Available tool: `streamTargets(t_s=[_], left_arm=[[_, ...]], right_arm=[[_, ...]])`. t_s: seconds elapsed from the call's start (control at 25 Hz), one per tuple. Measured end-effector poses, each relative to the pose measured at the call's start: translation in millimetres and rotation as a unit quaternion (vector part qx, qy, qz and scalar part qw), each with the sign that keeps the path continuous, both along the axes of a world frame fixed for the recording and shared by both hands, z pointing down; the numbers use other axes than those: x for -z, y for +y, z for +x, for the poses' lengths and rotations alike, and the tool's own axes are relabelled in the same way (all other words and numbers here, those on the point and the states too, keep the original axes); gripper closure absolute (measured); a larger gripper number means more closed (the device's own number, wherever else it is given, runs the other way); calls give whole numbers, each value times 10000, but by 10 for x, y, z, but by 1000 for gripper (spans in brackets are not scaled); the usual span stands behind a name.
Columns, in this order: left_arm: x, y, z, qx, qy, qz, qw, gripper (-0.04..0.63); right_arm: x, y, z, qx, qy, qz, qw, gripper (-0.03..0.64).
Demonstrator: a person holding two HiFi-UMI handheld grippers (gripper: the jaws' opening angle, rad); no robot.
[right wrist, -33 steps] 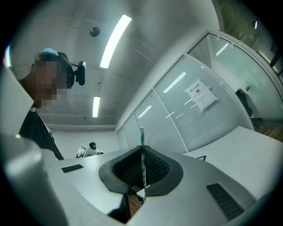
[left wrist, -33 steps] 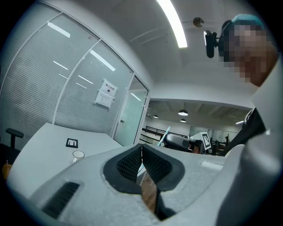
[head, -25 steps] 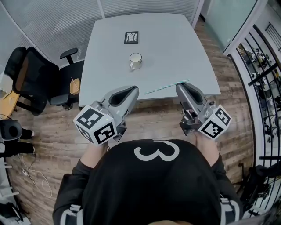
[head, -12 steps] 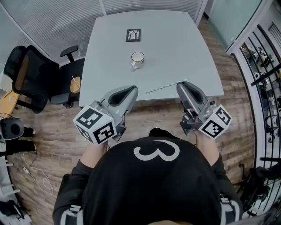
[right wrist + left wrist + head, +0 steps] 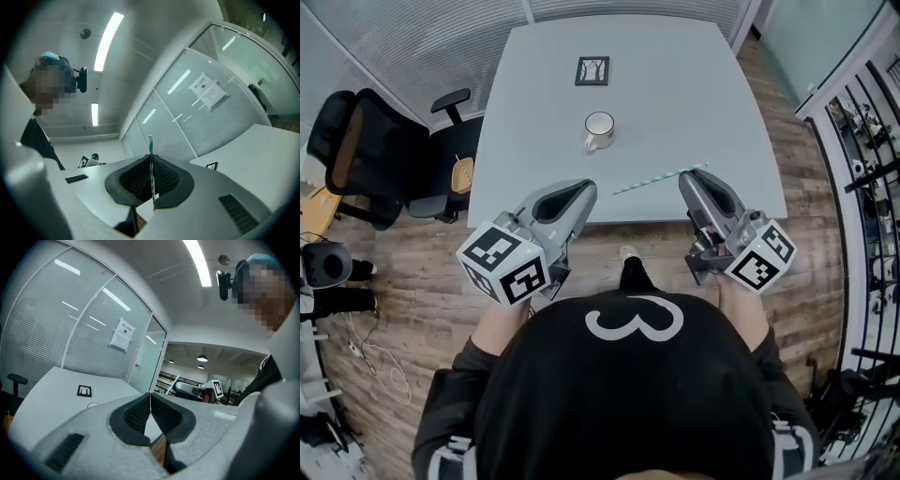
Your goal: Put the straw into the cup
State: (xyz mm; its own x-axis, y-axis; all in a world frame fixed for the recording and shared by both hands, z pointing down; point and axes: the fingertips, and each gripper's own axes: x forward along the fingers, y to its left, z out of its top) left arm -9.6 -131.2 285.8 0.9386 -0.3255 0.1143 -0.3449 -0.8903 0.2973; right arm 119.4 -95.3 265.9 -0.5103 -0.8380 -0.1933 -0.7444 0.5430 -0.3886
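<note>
A white mug [image 5: 599,129] stands near the middle of the grey table [image 5: 675,84]. A green-and-white striped straw [image 5: 652,182] hangs level over the table's near edge, running left from my right gripper [image 5: 689,178], which is shut on its right part. In the right gripper view the straw [image 5: 151,174] stands upright between the closed pads. My left gripper [image 5: 584,190] hovers at the near edge, left of the straw's free end, shut with nothing in it. The left gripper view shows the mug's rim [image 5: 93,405] low behind the shut left gripper [image 5: 150,401].
A small black-framed picture [image 5: 592,71] lies on the table beyond the mug. A black office chair [image 5: 366,159] stands at the table's left. A glass wall runs behind, and a dark railing [image 5: 862,141] runs along the right. The floor under me is wood.
The head view has shifted slightly, so the table and mug sit a little lower and to the right. Both grippers keep their pose. A foot now shows below the table's edge.
</note>
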Motion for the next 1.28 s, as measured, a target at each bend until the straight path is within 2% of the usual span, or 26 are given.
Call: streamTargets(t_s=[0.72,1.28], left_arm=[[-176,-991,307,429,22,-357,9984,578],[-425,-1565,218,1019,66,-754,9919,578]], right_arm=[[-95,-1185,282,509,115,-245,9983,588],[-223,-1860,268,925,150,-429,9947,588]])
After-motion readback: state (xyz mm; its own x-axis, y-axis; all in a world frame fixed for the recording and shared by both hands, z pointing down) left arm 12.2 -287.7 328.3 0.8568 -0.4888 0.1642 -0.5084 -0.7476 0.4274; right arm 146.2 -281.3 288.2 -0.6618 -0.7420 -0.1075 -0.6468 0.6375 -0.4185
